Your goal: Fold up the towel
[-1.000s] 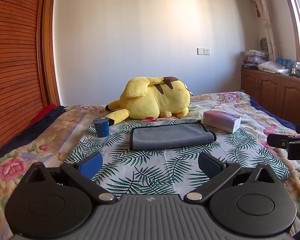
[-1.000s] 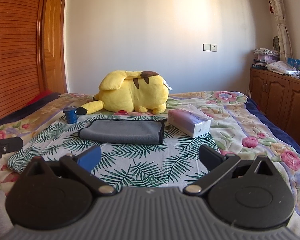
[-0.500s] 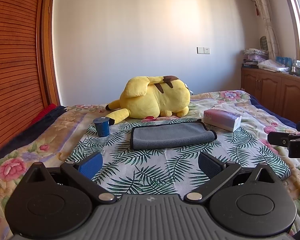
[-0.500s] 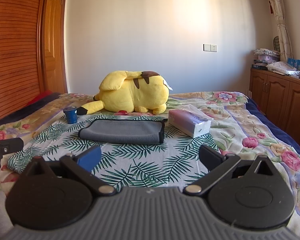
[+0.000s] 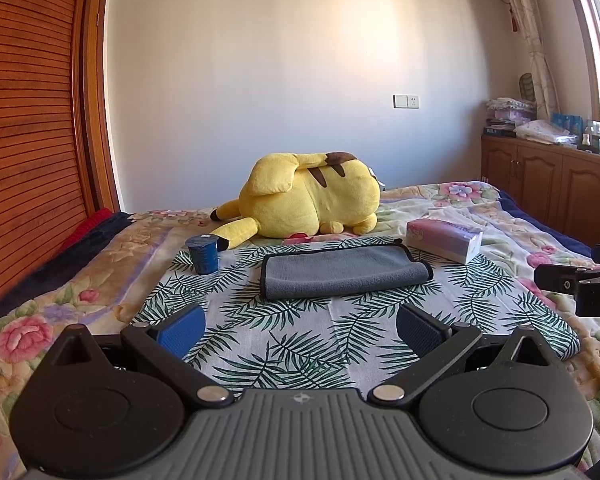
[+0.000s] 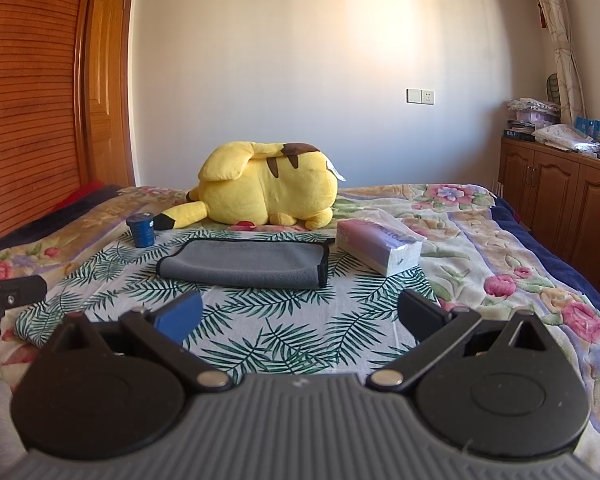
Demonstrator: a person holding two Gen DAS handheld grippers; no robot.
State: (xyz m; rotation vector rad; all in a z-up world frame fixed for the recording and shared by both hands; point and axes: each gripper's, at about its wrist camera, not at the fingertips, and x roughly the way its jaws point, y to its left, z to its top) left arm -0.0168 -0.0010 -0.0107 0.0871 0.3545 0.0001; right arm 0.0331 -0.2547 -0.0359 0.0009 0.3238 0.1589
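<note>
A grey towel [image 5: 342,272] with a black edge lies folded on the palm-leaf cloth [image 5: 300,344] on the bed; it also shows in the right wrist view [image 6: 246,262]. My left gripper [image 5: 300,326] is open and empty, held back from the towel's near edge. My right gripper [image 6: 298,314] is open and empty, also short of the towel. The right gripper's side shows at the right edge of the left wrist view [image 5: 580,280]. The left gripper's side shows at the left edge of the right wrist view [image 6: 8,296].
A yellow plush toy [image 5: 308,200] lies behind the towel. A blue cup [image 5: 202,254] stands to the towel's left and a tissue pack [image 5: 444,238] to its right. Wooden cabinets [image 5: 560,188] line the right wall, a slatted wardrobe [image 5: 28,120] the left.
Both grippers stay open and almost still; the left wrist view has shifted very slightly. The towel has not moved.
</note>
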